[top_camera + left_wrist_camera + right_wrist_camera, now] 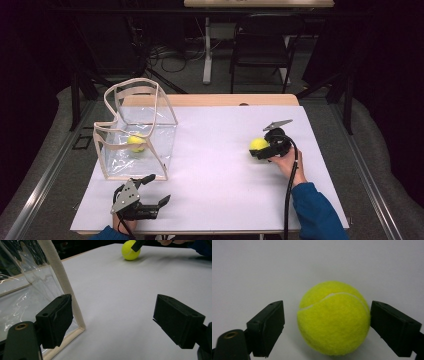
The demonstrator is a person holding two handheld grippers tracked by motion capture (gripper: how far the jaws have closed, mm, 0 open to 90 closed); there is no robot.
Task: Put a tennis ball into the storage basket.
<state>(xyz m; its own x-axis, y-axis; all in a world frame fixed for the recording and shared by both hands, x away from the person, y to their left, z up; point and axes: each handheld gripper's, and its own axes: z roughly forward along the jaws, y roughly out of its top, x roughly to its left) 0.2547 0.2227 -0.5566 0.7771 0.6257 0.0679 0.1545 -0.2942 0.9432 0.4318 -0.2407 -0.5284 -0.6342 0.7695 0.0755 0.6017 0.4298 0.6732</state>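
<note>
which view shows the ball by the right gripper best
The right gripper view: the tennis ball sits large and sharp between the open jaws, its seam plain. The high view shows it small at the right gripper. The left gripper view shows it far off, partly covered by a jaw.

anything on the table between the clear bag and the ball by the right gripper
No. In the high view, the stretch between the clear bag and the tennis ball at the right gripper is bare white table.
</note>
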